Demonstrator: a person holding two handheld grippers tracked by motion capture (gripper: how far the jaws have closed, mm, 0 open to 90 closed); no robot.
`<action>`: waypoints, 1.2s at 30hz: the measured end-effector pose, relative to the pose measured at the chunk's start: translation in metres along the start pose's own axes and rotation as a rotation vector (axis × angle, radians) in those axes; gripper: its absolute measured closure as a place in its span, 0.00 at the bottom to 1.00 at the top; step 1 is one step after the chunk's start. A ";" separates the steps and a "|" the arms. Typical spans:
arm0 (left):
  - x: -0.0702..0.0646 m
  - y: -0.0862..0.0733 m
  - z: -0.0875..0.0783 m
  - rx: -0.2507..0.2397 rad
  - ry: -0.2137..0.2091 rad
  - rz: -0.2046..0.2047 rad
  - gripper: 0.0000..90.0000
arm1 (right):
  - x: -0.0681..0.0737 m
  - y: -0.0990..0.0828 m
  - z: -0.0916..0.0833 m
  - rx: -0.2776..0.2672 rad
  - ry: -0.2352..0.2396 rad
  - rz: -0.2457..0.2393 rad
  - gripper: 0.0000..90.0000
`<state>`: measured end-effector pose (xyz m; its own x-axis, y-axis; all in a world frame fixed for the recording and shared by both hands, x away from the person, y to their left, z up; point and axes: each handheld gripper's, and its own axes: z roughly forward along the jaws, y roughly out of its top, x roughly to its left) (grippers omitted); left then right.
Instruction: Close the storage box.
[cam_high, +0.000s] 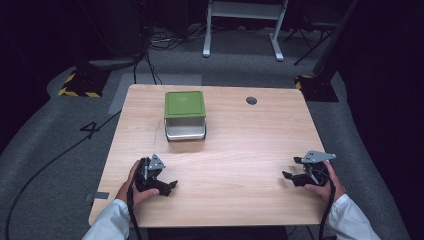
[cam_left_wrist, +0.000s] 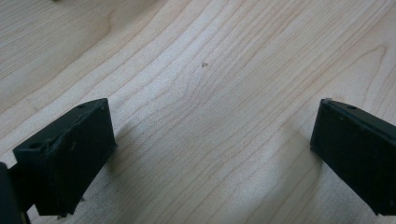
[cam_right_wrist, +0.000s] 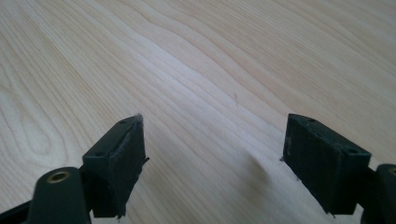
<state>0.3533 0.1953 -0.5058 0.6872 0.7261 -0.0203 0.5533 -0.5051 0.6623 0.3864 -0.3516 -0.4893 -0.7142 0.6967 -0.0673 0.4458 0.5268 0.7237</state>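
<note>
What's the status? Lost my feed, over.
Left gripper and right gripper open, both empty, low over the table. Green-lidded box untouched at far side. Nothing in the way.

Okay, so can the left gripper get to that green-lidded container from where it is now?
Probably yes. The left gripper is open and holds nothing, and only bare wooden table lies between it and the green-lidded container, which stands further back on the same side.
</note>
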 end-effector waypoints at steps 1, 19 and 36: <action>0.000 0.000 0.000 0.000 0.000 -0.001 0.00 | -0.002 -0.003 -0.002 -0.004 0.001 0.019 0.23; 0.001 0.001 0.000 0.000 0.000 0.010 0.00 | -0.012 -0.047 -0.028 -0.015 -0.101 0.174 0.19; 0.002 0.001 0.001 -0.001 -0.011 0.015 0.00 | -0.013 -0.046 -0.025 -0.012 -0.102 0.177 0.18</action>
<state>0.3555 0.1953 -0.5058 0.7008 0.7131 -0.0183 0.5422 -0.5159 0.6632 0.3620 -0.3972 -0.5039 -0.5668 0.8238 -0.0068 0.5528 0.3863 0.7384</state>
